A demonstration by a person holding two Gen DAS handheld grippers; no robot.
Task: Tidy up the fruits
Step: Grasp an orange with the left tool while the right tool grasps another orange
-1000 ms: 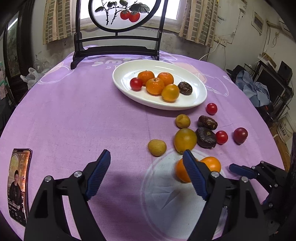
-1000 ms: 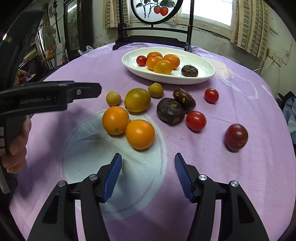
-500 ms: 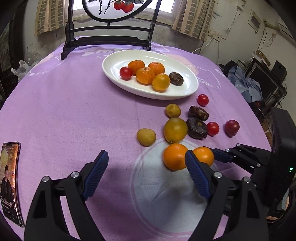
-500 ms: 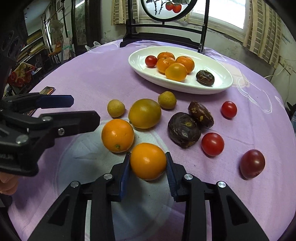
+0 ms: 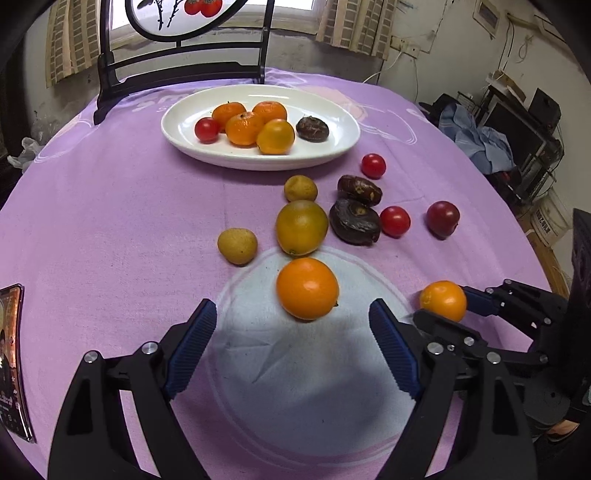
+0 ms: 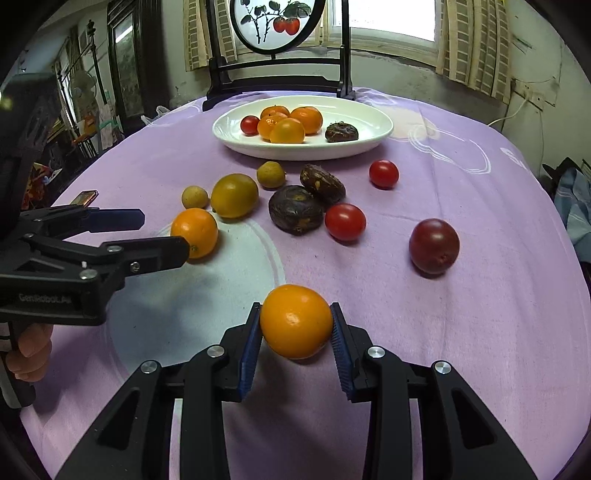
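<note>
Right gripper (image 6: 295, 332): its blue ribbed pads are clamping the round orange fruit (image 6: 296, 320) from both sides; the jaws have just been closing and the fruit is sitting between them, nearest the camera, over the purple tablecloth (image 6: 461, 314).
Left gripper (image 5: 291, 341): its jaws are standing wide apart and gripping nothing; a person's hand (image 6: 31, 349) is wrapping its handle.
Second orange fruit (image 5: 307, 288): lying on the pale round patch of the cloth, just ahead of the left gripper's spread fingers and apart from them.
Loose fruit beyond: a yellow-green citrus (image 5: 301, 228) is sitting just behind that orange, with two small tan round fruits (image 5: 237, 246), two dark wrinkled brown fruits (image 5: 354, 221), two red cherry tomatoes (image 5: 395, 220) and a dark red plum-like fruit (image 5: 443, 218) scattered nearby.
White oval plate (image 5: 332, 147): farther back, holding four orange citrus, one red tomato and one dark brown fruit.
Phone (image 5: 11, 362): lying at the left table edge.
Far edge: a black stand with a round painted panel (image 6: 277, 22) is standing behind the plate.
</note>
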